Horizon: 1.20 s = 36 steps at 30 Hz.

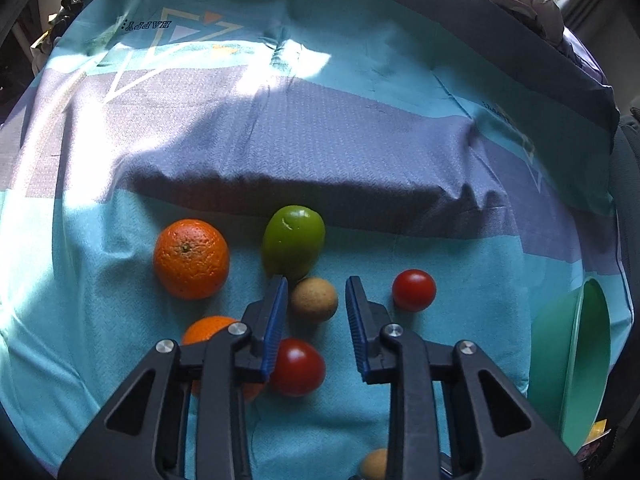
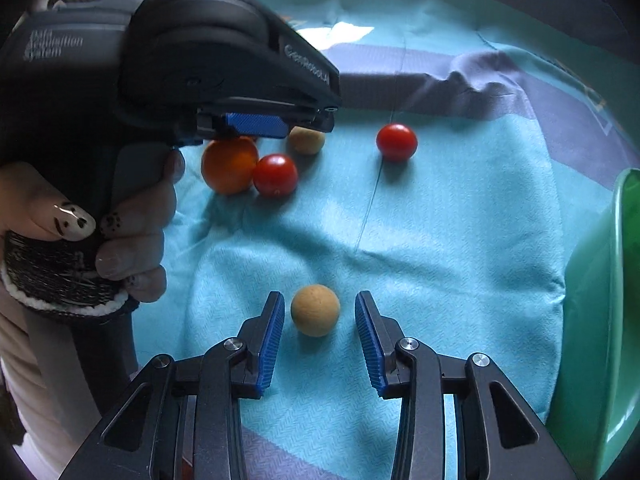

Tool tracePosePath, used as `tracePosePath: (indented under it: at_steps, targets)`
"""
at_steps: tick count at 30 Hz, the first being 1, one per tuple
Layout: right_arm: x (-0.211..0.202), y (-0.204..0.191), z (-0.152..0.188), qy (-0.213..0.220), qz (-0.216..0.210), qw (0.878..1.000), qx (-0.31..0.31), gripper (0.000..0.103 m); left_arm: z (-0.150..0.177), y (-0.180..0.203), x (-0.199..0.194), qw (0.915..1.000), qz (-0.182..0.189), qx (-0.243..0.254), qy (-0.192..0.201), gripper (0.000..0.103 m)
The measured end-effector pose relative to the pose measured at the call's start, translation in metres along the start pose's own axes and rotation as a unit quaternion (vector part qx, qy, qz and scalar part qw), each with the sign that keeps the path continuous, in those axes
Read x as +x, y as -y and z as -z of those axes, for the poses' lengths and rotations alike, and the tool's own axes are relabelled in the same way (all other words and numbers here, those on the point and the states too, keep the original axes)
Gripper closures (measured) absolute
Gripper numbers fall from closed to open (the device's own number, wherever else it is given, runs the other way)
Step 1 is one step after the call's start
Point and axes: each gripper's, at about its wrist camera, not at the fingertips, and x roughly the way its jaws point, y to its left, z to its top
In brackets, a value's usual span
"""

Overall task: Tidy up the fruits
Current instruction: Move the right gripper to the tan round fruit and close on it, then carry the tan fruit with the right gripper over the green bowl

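Left hand-held gripper (image 1: 316, 294): jaws wide apart, empty, flanking a tan fruit (image 1: 314, 299) beside the green fruit (image 1: 293, 240). Right hand-held gripper (image 2: 319, 306): wide apart, empty, flanking another tan ball (image 2: 315, 310) on teal cloth (image 2: 460, 240).

In the left wrist view, the near orange (image 1: 208, 330) is largely hidden behind the left gripper's (image 1: 316, 292) linkage, and a tan ball (image 1: 374, 464) at the near edge shows only a sliver. The green bowl (image 1: 576, 360) is cut off at the right edge in both views. In the right wrist view, the far tan ball (image 2: 307, 140) is partly covered by the left gripper's body.
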Motion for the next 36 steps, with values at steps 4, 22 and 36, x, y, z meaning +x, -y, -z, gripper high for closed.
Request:
tracePosePath:
  at_steps: [4,22,36]
  targets:
    - [0.004,-0.004,0.001,-0.004,0.006,1.000,0.001,0.063,0.002,0.004,0.001,0.9999,-0.011,0.007,0.006,0.081]
    - [0.001,-0.008,-0.004,0.017,0.007,1.000,0.002,0.075,0.011,0.003,-0.006,0.9999,0.011,0.000,0.005,0.080]
    - [-0.073,0.044,-0.001,0.136,-0.029,0.987,0.084,0.075,0.037,0.032,-0.092,0.9915,0.067,0.032,0.107,0.080]
